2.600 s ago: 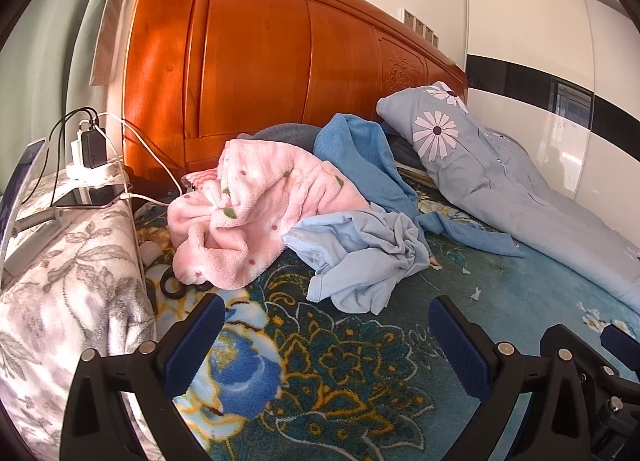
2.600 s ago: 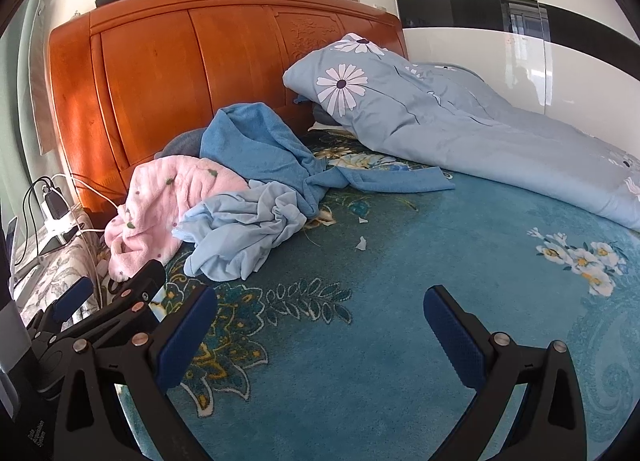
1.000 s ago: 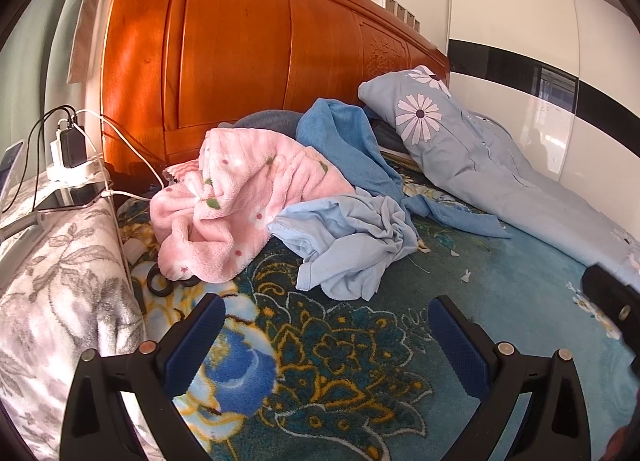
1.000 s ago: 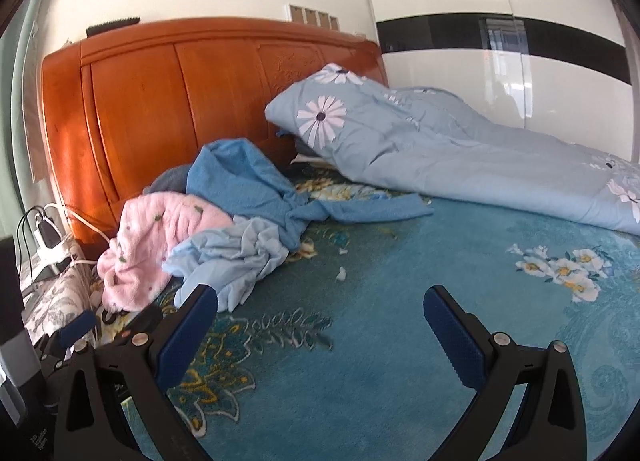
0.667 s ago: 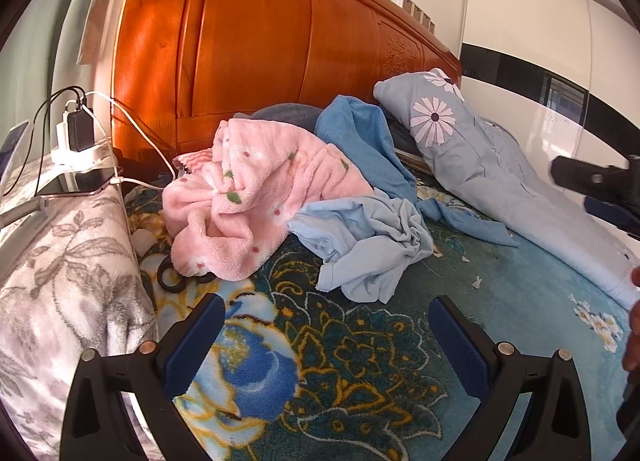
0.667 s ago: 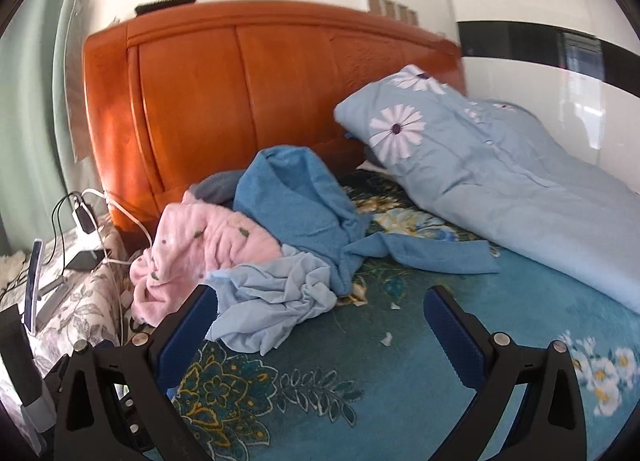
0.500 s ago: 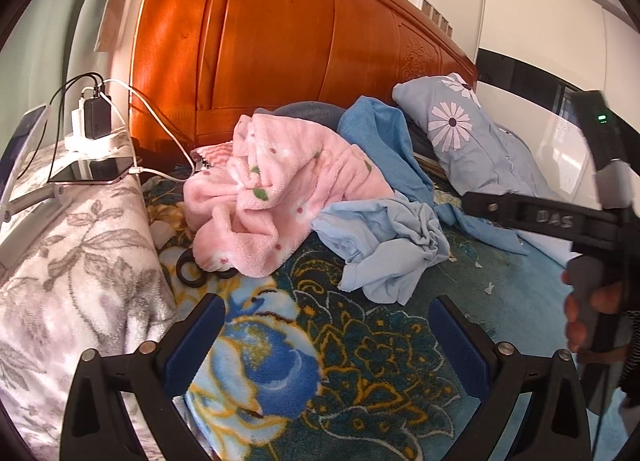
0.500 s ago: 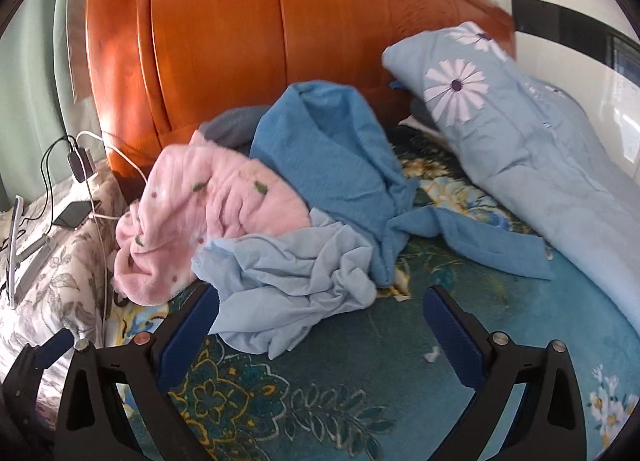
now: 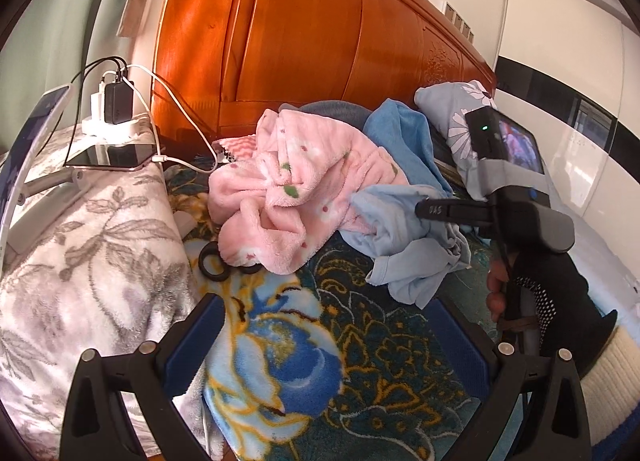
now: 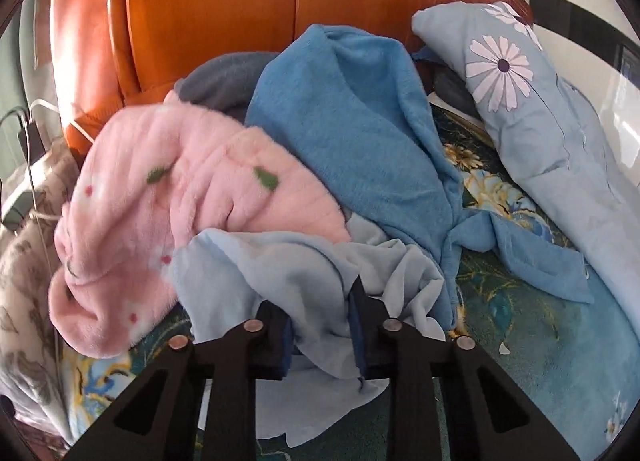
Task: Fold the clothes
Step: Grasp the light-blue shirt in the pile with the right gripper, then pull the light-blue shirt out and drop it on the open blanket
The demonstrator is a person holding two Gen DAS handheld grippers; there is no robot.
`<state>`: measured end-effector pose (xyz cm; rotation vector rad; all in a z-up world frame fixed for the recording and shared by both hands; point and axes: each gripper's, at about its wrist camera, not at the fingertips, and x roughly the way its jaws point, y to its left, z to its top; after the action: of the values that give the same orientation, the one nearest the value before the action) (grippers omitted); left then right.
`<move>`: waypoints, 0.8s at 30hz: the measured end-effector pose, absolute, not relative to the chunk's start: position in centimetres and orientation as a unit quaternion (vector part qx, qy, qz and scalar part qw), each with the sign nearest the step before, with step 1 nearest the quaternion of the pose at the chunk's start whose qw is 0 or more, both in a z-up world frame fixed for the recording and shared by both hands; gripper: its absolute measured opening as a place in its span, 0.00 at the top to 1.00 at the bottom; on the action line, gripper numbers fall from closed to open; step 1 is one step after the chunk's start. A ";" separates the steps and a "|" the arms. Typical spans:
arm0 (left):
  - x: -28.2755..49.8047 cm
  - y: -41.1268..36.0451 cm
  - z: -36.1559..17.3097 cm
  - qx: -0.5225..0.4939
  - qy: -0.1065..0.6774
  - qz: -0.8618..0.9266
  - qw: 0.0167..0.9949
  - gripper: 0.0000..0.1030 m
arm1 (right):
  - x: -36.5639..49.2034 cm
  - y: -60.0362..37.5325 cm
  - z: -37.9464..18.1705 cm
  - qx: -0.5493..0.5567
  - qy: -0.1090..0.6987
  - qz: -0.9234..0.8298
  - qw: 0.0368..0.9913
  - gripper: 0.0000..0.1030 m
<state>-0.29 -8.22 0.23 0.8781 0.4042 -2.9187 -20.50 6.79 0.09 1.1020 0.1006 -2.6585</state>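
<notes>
A pile of clothes lies on the bed by the headboard: a pale blue garment (image 9: 404,245) (image 10: 304,281), a pink fleece garment (image 9: 296,181) (image 10: 180,197) and a darker blue fleece garment (image 9: 404,141) (image 10: 360,117). My right gripper (image 10: 322,325) has its jaws closed in on a fold of the pale blue garment; it also shows in the left wrist view (image 9: 452,211), reaching into the pile. My left gripper (image 9: 332,345) is open and empty, above the flowered blanket (image 9: 288,361) in front of the pile.
A wooden headboard (image 9: 304,45) stands behind the pile. A pale blue flowered quilt (image 10: 540,109) lies at the right. At the left a patterned cushion (image 9: 80,261), a phone (image 9: 108,155) and chargers with cables (image 9: 114,105). Black rings (image 9: 214,261) lie by the pink garment.
My right gripper has moved forward into the pile and closed from wide open onto the pale blue garment. My left gripper has shifted a little closer and stayed open.
</notes>
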 end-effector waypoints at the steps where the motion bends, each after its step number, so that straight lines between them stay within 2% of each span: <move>1: -0.3 -8.2 0.2 0.286 0.132 -0.948 0.032 0.00 | -20.4 7.9 0.9 0.374 0.013 -0.918 0.130 0.82; 4: -0.3 -8.1 0.2 0.289 0.132 -0.948 0.031 0.00 | -19.1 10.9 3.5 0.348 -0.037 -0.927 0.135 0.85; 11: -0.3 -7.3 0.2 0.294 0.136 -0.946 0.014 0.00 | -15.5 15.2 9.3 0.288 -0.077 -0.945 0.138 0.86; 20: -0.5 -4.9 0.3 0.301 0.129 -0.945 -0.023 0.00 | -5.0 24.5 17.7 0.235 -0.086 -0.965 0.082 0.86; 24: -0.4 -2.7 0.7 0.303 0.135 -0.941 -0.064 0.00 | 2.0 28.6 21.3 0.228 -0.054 -0.972 0.034 0.86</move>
<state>-0.40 -2.71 0.66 0.9924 0.4434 -3.0841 1.96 28.59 21.32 0.7010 -0.1654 -2.9882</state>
